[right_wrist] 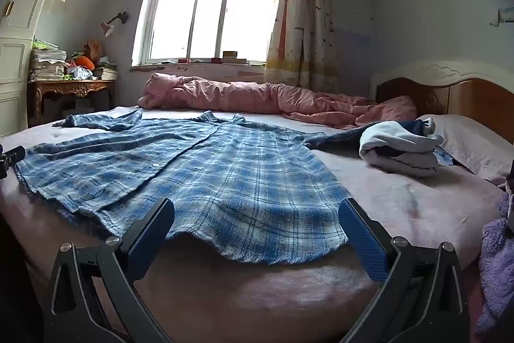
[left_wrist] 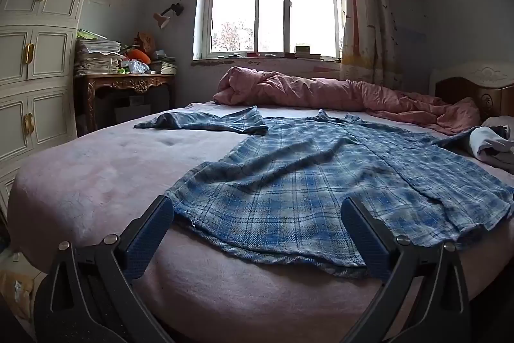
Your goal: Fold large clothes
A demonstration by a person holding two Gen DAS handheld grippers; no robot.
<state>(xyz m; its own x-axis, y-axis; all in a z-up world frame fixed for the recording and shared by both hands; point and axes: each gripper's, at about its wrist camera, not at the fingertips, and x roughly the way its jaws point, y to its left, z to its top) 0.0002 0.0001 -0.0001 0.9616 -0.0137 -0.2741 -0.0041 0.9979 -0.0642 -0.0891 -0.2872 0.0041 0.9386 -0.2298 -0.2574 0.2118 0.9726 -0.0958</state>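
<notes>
A blue plaid shirt (left_wrist: 308, 179) (right_wrist: 199, 169) lies spread flat, buttons up, on the pink bed (left_wrist: 96, 176) (right_wrist: 401, 198), collar toward the window and hem toward me. Its left sleeve (left_wrist: 205, 121) stretches out sideways. My left gripper (left_wrist: 257, 208) hovers open over the hem's left half, and nothing sits between its blue pads. My right gripper (right_wrist: 257, 208) is open above the hem's right corner, also holding nothing. In the right wrist view a dark part of the left gripper (right_wrist: 11, 156) shows at the left edge.
A rumpled pink quilt (left_wrist: 321, 92) (right_wrist: 257, 98) lies along the bed's far side under the window. Folded clothes (right_wrist: 401, 147) (left_wrist: 491, 143) rest near a pillow (right_wrist: 475, 140) and the headboard (right_wrist: 449, 92). A white cabinet (left_wrist: 35, 53) and cluttered wooden desk (left_wrist: 128, 79) stand left. Purple fabric (right_wrist: 498, 262) hangs at right.
</notes>
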